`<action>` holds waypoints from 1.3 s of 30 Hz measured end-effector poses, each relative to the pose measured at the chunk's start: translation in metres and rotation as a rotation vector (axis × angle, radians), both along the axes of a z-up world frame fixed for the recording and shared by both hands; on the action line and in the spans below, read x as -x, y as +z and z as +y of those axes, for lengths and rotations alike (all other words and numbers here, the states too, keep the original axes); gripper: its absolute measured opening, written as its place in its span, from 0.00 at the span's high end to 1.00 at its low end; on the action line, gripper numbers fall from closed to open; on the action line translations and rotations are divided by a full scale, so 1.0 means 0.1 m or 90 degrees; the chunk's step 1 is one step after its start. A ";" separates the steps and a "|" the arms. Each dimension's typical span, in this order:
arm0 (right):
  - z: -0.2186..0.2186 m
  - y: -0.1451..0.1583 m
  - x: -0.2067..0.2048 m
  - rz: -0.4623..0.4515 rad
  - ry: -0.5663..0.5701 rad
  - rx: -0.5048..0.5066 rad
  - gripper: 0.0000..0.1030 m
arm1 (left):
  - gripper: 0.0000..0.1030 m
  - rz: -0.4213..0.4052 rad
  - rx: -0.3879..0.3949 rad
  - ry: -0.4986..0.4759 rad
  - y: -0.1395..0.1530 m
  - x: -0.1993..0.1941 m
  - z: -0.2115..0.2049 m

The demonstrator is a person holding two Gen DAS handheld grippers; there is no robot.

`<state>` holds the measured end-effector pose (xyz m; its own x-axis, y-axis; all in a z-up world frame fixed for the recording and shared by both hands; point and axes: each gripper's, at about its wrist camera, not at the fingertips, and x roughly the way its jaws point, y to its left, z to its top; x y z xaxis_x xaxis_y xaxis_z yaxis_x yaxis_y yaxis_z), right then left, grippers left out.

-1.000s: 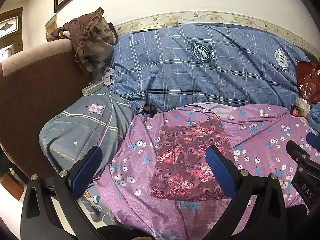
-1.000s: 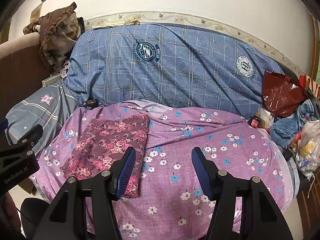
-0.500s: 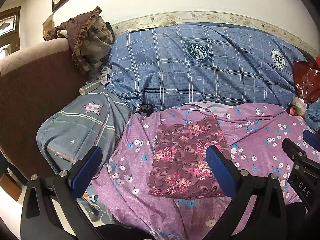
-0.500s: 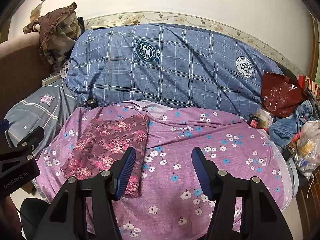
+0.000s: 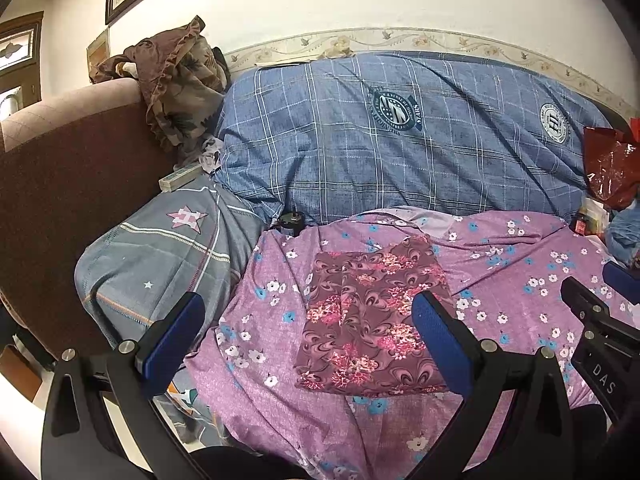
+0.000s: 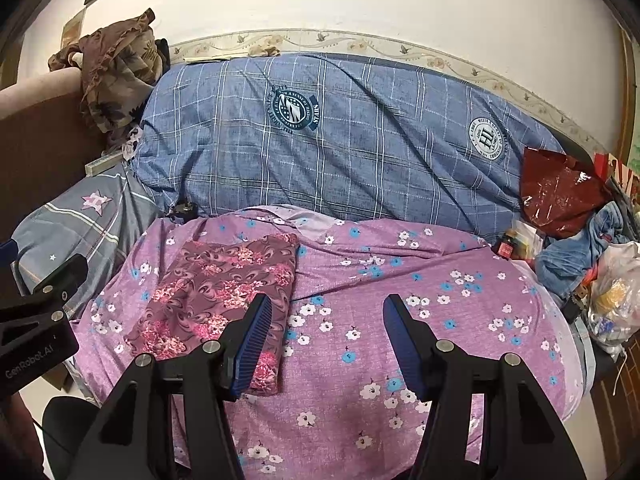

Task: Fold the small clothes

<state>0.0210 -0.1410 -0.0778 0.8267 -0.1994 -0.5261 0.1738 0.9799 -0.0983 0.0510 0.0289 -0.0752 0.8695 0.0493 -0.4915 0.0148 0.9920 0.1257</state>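
A small maroon floral garment [image 5: 370, 316] lies folded into a flat rectangle on the purple flowered sheet [image 5: 260, 320]. It also shows in the right wrist view [image 6: 218, 300], left of centre. My left gripper [image 5: 306, 334] is open and empty, held back from the bed, its right finger over the garment's right edge in view. My right gripper [image 6: 326, 338] is open and empty, to the right of the garment, its left finger over the garment's near right corner in view.
A blue plaid quilt [image 6: 340, 140] lies along the wall. A grey star pillow [image 5: 160, 256] sits left by the brown headboard [image 5: 60, 168]. A red bag [image 6: 560, 192], blue clothes [image 6: 576, 252] and a plastic bag [image 6: 612, 292] crowd the right end.
Both grippers have drifted slightly; the view shifts a little. The garment has not moved and both stay open.
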 end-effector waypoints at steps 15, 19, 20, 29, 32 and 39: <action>0.01 0.11 0.11 -0.020 -0.005 0.003 0.41 | 0.00 -0.018 0.007 -0.004 0.11 0.13 0.00; 0.02 0.11 0.12 -0.022 -0.005 0.004 0.41 | 0.00 -0.021 0.009 -0.006 0.14 0.15 0.01; 0.02 0.12 0.13 -0.023 -0.006 0.004 0.41 | 0.00 -0.022 0.011 -0.005 0.14 0.16 0.01; 0.03 0.13 0.14 -0.022 -0.010 0.009 0.41 | 0.00 -0.020 0.019 -0.009 0.15 0.14 0.02; 0.04 0.13 0.13 -0.022 -0.010 0.010 0.41 | 0.00 -0.019 0.019 -0.009 0.15 0.14 0.02; 0.08 0.13 0.07 -0.019 -0.007 0.019 0.41 | 0.00 -0.017 0.027 -0.009 0.14 0.10 0.04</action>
<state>0.0138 -0.1334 -0.0649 0.8396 -0.2236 -0.4951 0.1876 0.9746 -0.1221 0.0408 0.0328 -0.0615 0.8829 0.0164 -0.4693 0.0259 0.9962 0.0836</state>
